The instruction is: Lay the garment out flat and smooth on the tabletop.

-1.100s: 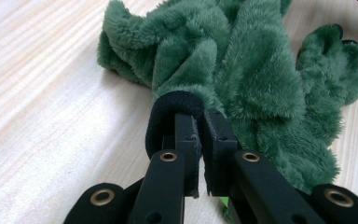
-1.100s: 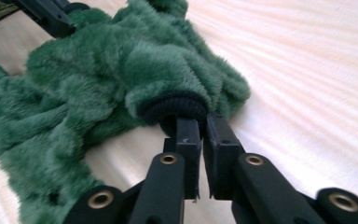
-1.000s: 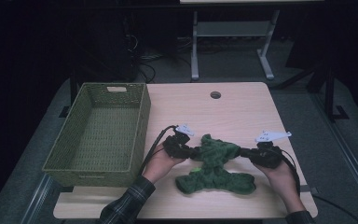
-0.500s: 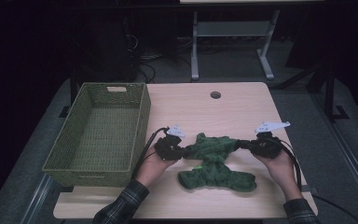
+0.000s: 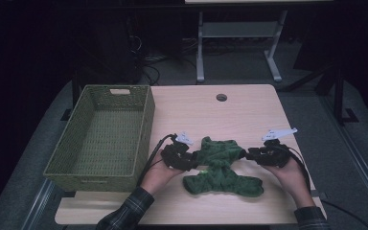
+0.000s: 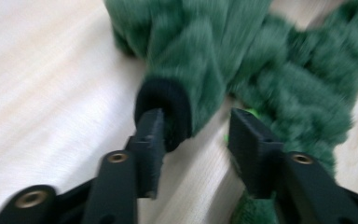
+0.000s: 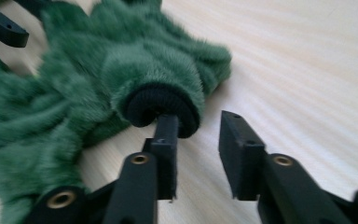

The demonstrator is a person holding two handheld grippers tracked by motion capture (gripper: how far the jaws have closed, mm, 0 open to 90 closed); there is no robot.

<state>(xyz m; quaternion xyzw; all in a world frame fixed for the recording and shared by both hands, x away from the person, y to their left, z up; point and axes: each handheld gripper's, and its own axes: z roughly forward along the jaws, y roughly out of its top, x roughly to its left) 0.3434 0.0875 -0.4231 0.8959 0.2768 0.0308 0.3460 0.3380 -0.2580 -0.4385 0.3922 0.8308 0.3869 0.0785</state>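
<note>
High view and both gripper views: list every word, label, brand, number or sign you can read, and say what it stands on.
None: no legible text anywhere.
Green fuzzy garment: no tag or print shows; its black cuffs are plain.
Woven basket: no label.
Table: bare wood, no markings.
Left gripper and right gripper: black jaws with brass screws, no lettering.

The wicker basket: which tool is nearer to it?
Left. The left tool sits just beside the green wicker basket, at the fuzzy green garment's left cuff; the right tool is beyond the garment, at its other cuff.
</note>
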